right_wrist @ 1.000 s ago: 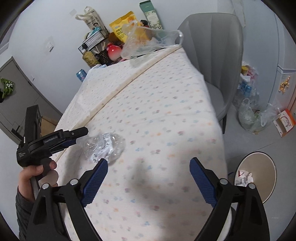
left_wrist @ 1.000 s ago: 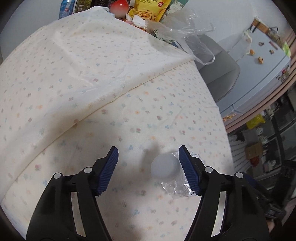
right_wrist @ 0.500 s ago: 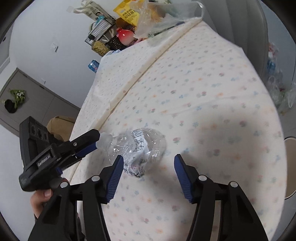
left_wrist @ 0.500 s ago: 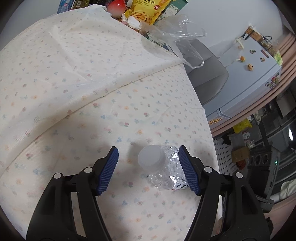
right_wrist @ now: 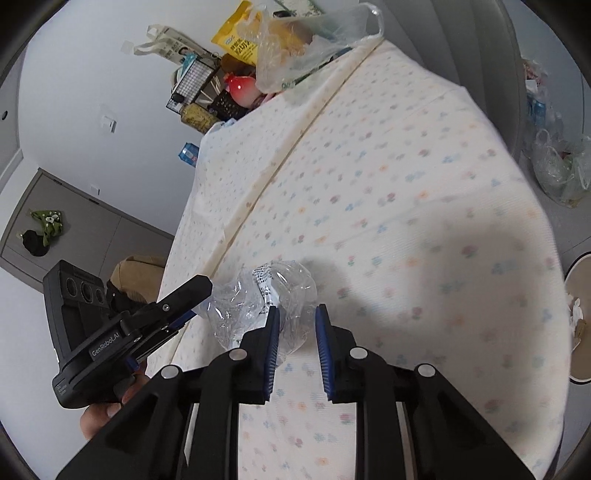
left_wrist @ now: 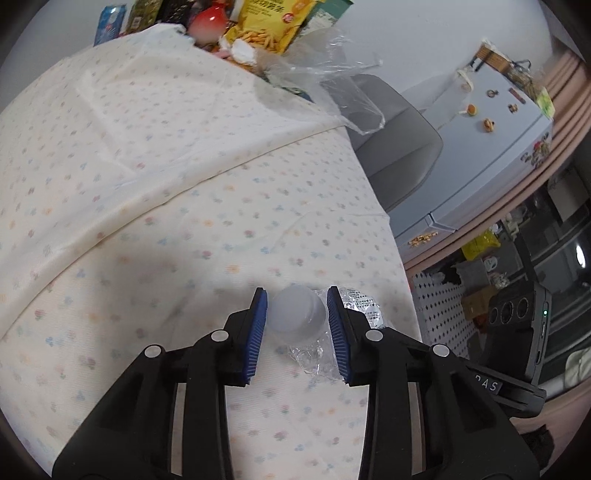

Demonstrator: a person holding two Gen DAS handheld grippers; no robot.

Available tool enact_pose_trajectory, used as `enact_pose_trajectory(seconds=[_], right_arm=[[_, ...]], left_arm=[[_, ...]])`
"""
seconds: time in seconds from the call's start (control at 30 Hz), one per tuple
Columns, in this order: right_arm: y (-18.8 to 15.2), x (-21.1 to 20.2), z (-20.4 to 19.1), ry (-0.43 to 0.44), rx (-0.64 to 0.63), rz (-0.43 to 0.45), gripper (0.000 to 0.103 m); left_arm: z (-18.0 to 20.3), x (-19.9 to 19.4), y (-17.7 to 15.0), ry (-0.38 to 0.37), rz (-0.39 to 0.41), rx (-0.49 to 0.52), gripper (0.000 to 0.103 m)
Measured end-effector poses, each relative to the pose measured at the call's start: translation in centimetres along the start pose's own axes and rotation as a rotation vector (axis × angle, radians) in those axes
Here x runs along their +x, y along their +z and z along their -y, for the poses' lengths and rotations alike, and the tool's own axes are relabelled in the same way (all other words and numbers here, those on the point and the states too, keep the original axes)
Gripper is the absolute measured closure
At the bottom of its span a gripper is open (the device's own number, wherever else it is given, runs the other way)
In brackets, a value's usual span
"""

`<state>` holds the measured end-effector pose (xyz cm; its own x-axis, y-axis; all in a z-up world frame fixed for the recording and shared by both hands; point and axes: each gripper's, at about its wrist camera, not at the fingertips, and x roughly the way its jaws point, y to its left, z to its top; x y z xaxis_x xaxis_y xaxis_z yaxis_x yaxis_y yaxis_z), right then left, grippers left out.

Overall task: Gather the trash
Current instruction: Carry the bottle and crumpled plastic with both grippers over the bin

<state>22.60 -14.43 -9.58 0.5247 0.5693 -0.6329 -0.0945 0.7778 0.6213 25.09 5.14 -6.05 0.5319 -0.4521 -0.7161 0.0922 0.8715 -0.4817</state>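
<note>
"GenRobot.AI" in white on the black body of the left gripper [right_wrist: 105, 345], "PAS" in white letters on the black right gripper body [left_wrist: 489, 386], bottle label print unreadable

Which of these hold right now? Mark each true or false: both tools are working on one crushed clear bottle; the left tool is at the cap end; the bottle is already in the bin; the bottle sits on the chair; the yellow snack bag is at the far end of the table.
1. Both tools are on the same crushed clear bottle. True: the left tool and right tool have just been closing on it.
2. The left tool pinches the white cap. True.
3. The bottle is in the bin. False: it rests on the floral tablecloth.
4. The bottle sits on the grey chair. False: it is on the table.
5. The yellow snack bag is at the table's far end. True.
</note>
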Motion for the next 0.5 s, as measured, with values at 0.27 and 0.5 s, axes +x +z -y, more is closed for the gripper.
enact_pose_trajectory(seconds=[0.27,0.5], right_arm=[[0.5,-4.6,3.1,-0.046,0.018,0.085,0.083],[0.6,-8.5,7.1,-0.071,0.071,0.145,0.083]], left_arm=[[5.0,2.2,-0.2,-0.053,-0.021,0.084,0.070],[9.7,4.9,-0.8,-0.098,-0.061,0.137,0.070]])
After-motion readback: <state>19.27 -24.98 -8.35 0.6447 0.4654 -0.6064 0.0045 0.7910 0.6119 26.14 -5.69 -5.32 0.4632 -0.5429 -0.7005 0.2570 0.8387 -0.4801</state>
